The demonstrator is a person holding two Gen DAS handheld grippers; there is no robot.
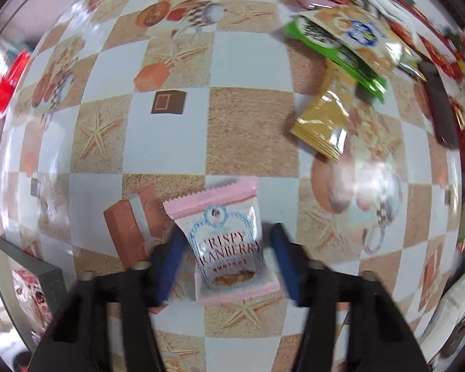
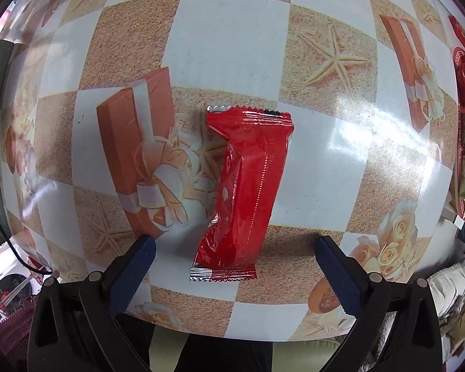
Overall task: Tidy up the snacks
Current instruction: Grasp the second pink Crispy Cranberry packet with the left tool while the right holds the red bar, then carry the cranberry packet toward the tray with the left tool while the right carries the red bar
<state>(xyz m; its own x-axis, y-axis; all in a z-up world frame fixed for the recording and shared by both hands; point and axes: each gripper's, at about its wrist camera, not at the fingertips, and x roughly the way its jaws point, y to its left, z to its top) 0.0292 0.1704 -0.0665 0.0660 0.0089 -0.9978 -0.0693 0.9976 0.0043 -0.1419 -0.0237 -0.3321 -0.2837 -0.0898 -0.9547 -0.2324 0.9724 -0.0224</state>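
Nearest our left wrist camera, the left gripper (image 1: 224,263) points down with its blue fingers (image 1: 170,266) on either side of a pink-and-white cranberry packet (image 1: 226,241) lying on the counter (image 1: 251,130); the left finger meets the packet's edge, while a gap shows at the right one, so we see the jaws narrowed around it but not yet pressing on both sides. Only this view shows the loose pile toward 1 o'clock: a yellow packet (image 1: 322,124), a green packet (image 1: 334,49) and a cream packet (image 1: 362,34) overlapping it. Our right wrist camera alone shows the right gripper (image 2: 235,276), jaws wide apart, with a red wrapper (image 2: 248,186) lying lengthwise between them toward 12 o'clock, touched by neither finger.
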